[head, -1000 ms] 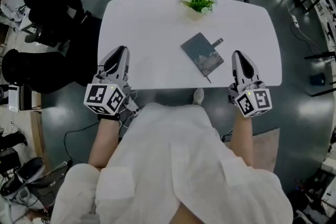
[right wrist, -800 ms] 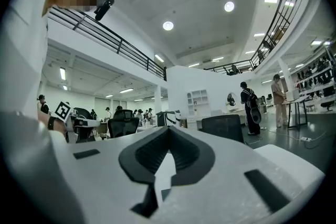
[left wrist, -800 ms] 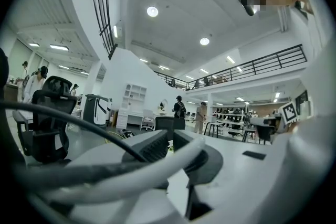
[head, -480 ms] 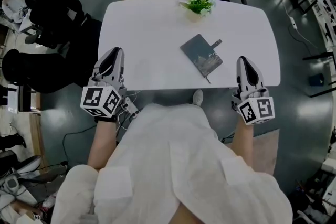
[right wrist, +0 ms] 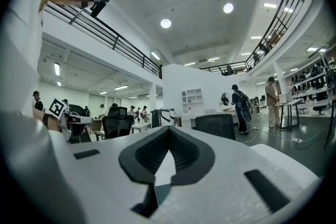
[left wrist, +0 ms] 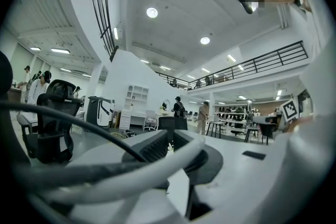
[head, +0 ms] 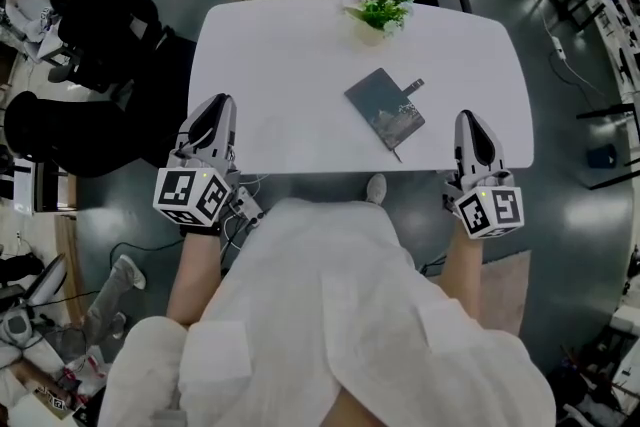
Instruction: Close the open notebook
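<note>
Well, notebook (head: 385,108) cover txt too small.

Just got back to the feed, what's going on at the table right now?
A person is at the near edge of the white table with a gripper in each hand. The left gripper and the right gripper both hover at that edge, jaws together and empty, touching nothing. The dark notebook lies flat on the table between them and looks closed. A small potted plant stands at the far edge.
</note>
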A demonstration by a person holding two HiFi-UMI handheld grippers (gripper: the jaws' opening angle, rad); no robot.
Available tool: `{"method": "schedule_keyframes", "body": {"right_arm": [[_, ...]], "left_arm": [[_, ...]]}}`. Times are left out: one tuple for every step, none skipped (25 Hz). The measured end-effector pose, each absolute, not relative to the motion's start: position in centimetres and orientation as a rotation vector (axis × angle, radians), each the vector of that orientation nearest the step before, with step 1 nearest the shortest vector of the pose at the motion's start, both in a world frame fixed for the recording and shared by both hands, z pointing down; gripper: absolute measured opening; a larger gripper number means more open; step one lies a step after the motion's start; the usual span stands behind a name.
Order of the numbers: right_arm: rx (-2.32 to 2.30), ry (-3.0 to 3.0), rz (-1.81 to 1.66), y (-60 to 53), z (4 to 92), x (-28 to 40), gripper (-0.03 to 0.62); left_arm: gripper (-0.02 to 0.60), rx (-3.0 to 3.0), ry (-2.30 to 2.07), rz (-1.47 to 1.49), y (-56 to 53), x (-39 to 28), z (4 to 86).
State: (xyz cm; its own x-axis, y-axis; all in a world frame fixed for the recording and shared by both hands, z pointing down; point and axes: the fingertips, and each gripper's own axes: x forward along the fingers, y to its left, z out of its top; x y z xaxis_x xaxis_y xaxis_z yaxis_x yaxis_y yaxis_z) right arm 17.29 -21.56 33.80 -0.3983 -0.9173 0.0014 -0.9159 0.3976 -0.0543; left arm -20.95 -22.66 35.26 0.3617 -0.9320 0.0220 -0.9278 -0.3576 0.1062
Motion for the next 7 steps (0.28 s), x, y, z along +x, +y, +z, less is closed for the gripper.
{"method": "schedule_keyframes", "body": {"right_arm": [[-1.709,2.602,-0.073,-21.58,33.76,17.35,0.002],[-1.712,2.603,-0.075,-21.60,33.71,17.42,0.002],[-1.713,2.604,-0.075,-21.62,33.67,17.46,0.002],[-1.713,2.605,-0.072,-21.65,33.63,17.47,0.002],[-1.713,2.607,-0.068,-21.69,33.59,17.46,0.002],[-1.712,2.609,-0.062,-21.74,33.54,17.43,0.002],[-1.712,2.610,-0.057,-21.79,33.49,17.40,0.002]], "left_arm": [[0.031,2.507,-1.720,-0.064,-22.68,-20.98,35.21],[0.031,2.506,-1.720,-0.064,-22.70,-20.96,35.15],[0.031,2.507,-1.719,-0.063,-22.72,-20.92,35.10],[0.031,2.507,-1.718,-0.062,-22.75,-20.86,35.06],[0.031,2.508,-1.717,-0.061,-22.77,-20.80,35.04],[0.031,2.509,-1.716,-0.060,-22.80,-20.75,35.03],[0.031,2.510,-1.715,-0.059,-22.82,-20.70,35.02]]}}
